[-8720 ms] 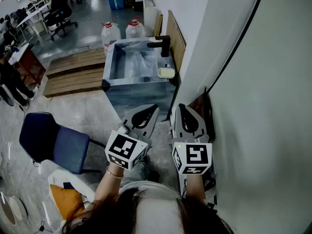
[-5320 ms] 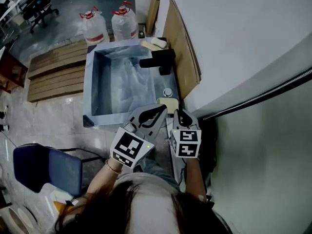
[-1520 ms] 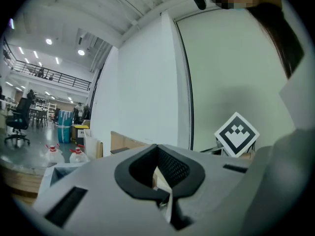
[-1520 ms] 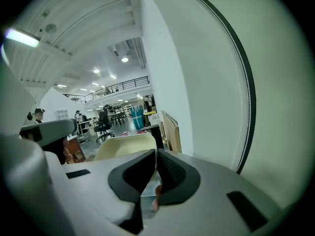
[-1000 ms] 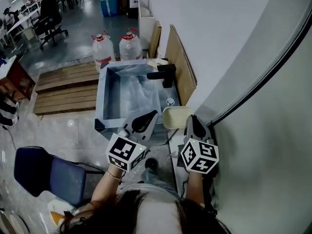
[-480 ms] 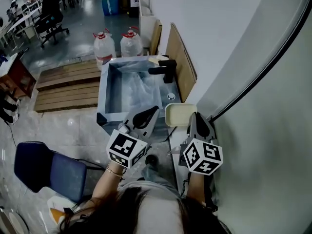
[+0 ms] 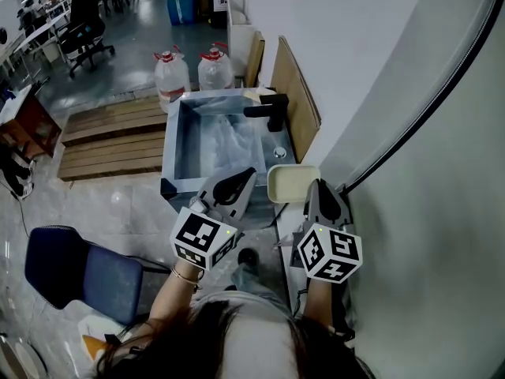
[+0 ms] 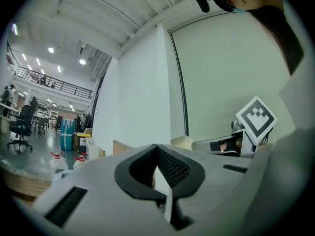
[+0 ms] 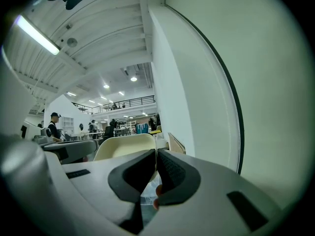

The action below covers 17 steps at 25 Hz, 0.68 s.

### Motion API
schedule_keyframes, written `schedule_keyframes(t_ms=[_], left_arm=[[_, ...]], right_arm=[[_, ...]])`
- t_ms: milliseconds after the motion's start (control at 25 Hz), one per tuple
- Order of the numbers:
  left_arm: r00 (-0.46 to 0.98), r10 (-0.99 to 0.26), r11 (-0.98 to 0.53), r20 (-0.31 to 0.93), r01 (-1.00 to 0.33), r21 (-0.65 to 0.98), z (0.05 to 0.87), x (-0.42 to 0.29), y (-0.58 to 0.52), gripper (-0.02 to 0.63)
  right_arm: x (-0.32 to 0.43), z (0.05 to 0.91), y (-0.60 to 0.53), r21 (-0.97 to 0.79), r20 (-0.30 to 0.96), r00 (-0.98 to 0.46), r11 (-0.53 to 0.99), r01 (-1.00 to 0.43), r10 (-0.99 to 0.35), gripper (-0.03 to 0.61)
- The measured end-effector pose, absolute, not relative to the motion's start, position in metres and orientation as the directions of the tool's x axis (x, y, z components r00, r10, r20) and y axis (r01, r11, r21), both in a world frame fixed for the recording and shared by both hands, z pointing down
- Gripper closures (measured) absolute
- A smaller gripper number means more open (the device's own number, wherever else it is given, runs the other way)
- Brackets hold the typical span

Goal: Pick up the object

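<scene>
The object is a cream, shallow dish with rounded corners (image 7: 290,183). My right gripper (image 7: 313,188) is shut on the dish's near edge and holds it in the air just right of the sink's front corner. In the right gripper view the dish (image 9: 123,147) stands up behind the shut jaws of the right gripper (image 9: 154,156). My left gripper (image 7: 243,180) hovers over the sink's front rim, shut, with nothing in it. From the left gripper view the left gripper (image 8: 157,154) shows its pads together, and the dish (image 8: 183,142) peeks out to the right.
A steel sink (image 7: 175,144) with a black tap (image 7: 269,110) stands ahead, against a white wall. A wooden board (image 7: 297,101) leans behind it. Two water jugs (image 7: 170,70), wooden pallets (image 7: 102,136) and a blue chair (image 7: 75,271) are on the floor to the left.
The cream dish lay on the sink's right rim; my right gripper has closed on it and lifted it. Over the last second both grippers have barely shifted.
</scene>
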<state>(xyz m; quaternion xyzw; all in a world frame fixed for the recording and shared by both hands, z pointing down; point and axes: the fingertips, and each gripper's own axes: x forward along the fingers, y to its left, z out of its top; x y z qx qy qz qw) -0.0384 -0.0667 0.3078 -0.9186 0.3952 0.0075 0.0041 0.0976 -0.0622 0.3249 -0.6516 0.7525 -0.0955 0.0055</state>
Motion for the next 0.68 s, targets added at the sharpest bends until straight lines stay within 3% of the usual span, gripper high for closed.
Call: schedule_keyframes(t_ms=[680], left_arm=[[0.688, -0.726, -0.688, -0.024, -0.726, -0.003, 0.3065, -0.0348, -0.0598, 0.606]], right_arm=[[0.0993, 0.3210, -0.0537, -0.156, 0.099, -0.161, 0.144, -0.977, -0.982, 0.545]])
